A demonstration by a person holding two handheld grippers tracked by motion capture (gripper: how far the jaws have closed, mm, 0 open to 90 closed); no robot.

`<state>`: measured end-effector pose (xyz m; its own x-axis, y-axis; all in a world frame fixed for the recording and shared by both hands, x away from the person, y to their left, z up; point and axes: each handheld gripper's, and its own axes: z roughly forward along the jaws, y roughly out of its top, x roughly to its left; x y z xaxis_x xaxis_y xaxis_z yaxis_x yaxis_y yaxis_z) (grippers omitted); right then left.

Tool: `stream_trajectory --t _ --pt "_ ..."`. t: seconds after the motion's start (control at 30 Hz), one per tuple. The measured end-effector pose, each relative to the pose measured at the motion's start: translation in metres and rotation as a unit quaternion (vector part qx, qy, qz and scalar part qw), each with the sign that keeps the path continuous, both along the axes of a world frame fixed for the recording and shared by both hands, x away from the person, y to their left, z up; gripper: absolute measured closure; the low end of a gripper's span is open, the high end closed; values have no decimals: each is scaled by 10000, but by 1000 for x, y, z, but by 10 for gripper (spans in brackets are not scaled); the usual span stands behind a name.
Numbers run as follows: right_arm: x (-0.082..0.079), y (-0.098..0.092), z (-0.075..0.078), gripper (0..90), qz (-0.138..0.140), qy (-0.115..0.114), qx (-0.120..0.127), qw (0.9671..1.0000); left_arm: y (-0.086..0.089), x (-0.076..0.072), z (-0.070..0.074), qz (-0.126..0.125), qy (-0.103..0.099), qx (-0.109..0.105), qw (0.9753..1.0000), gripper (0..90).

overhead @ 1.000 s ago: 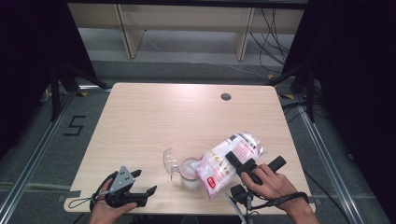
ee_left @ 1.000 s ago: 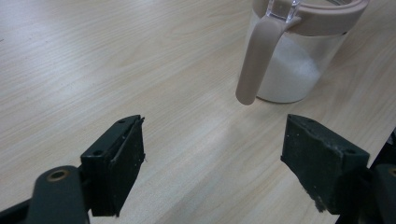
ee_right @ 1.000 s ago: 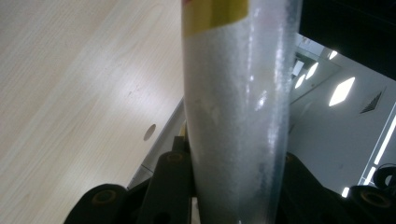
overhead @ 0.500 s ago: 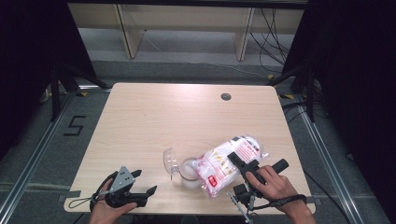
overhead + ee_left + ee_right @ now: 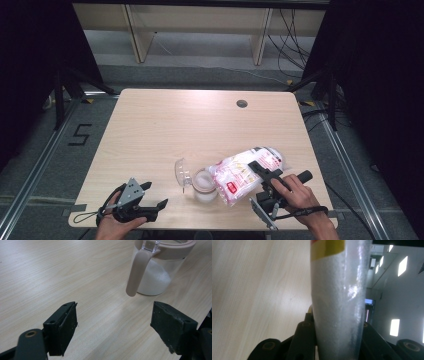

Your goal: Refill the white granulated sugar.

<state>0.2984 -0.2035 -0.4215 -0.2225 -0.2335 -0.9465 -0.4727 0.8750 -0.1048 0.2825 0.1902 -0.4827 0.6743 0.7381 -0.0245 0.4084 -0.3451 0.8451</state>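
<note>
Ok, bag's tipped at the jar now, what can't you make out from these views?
- High view: the jar mouth is partly covered by the bag, so whether anything is pouring is hidden.
- High view: the bag's print is too small to read.
- Right gripper view: the bag blocks the right gripper; its label is cut off by the top edge.
- Left gripper view: the jar's rim is cut off at the top.

The jar [image 5: 204, 184] is standing near the front edge of the table [image 5: 165, 125], its open lid [image 5: 182, 172] leaning at its left. The bag [image 5: 240, 172] is lying tilted over the jar's right side. The left gripper [image 5: 150, 200] is sitting well left of the jar, the right gripper [image 5: 261, 172] behind the bag.
</note>
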Motion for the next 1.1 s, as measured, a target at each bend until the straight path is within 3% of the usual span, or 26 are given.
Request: stream_trajectory --t 0.07,0.1,0.13,0.17,0.2,0.23,0.27,0.33,0.4,0.43,0.6,0.63,0.67,0.7,0.73,0.77,0.8,0.83,0.93,0.97,1.03,1.07,1.1 --pt "3 -2 0 794 38 21 52 10000 0 0 1 16 9 21 10000 204" --pt "4 -4 -2 794 -69 124 160 9998 0 0 1 18 4 14 10000 204" --pt "6 -4 -1 794 1 127 113 9999 0 0 1 16 2 19 10000 204" --pt "6 -6 -5 795 -144 288 291 9991 0 0 1 13 -1 24 10000 204" --pt "7 -6 -4 795 -53 213 171 9996 0 0 1 16 0 15 10000 204" --pt "8 -7 -7 795 -189 391 365 9984 1 0 0 4 -15 -1 10000 204" --pt "11 -8 -7 796 -54 362 397 9985 1 0 0 5 -17 -11 10000 205" --pt "12 -11 -8 796 -199 505 548 9970 -1 0 0 18 -28 -97 9999 204" --pt "14 -12 -8 797 -167 547 612 9965 0 0 0 -2 -19 -24 10000 204" --pt "15 -14 -12 797 -313 767 909 9924 1 0 0 4 -11 -12 10000 204" --pt "23 -22 -15 800 -438 1122 1354 9834 1 0 0 -4 -28 -10 10000 204" --pt "24 -23 -16 801 -449 1162 1429 9819 0 0 0 -1 -10 -27 10000 205" --pt "26 -24 -13 801 -333 1144 1332 9839 -1 -1 0 91 86 -109 9999 204" --pt "28 -25 -15 801 -354 1203 1431 9817 -1 -1 0 102 83 -88 9999 204" --pt "29 -27 -19 802 -445 1339 1644 9763 0 0 0 37 27 -56 10000 204" --pt "30 -27 -20 802 -446 1364 1630 9761 0 0 0 -12 -21 -25 10000 204" --pt "32 -27 -18 803 -398 1352 1539 9780 0 0 0 -2 -20 -38 10000 204" --pt "32 -27 -22 803 -485 1476 1771 9718 0 0 1 -7 -24 -29 10000 204" --pt "37 -29 -22 804 -574 1625 1953 9655 0 -1 0 49 28 -88 9999 205" --pt "38 -30 -24 805 -646 1703 2119 9602 0 -1 0 35 -8 -83 10000 204" --pt "40 -32 -28 806 -785 2019 2557 9422 0 0 0 18 -28 -79 10000 204" --pt "42 -33 -28 806 -759 2104 2616 9389 0 0 1 -9 -23 -28 10000 204" --pt "45 -36 -29 807 -818 2192 2765 9321 0 0 1 19 -14 -63 10000 205"
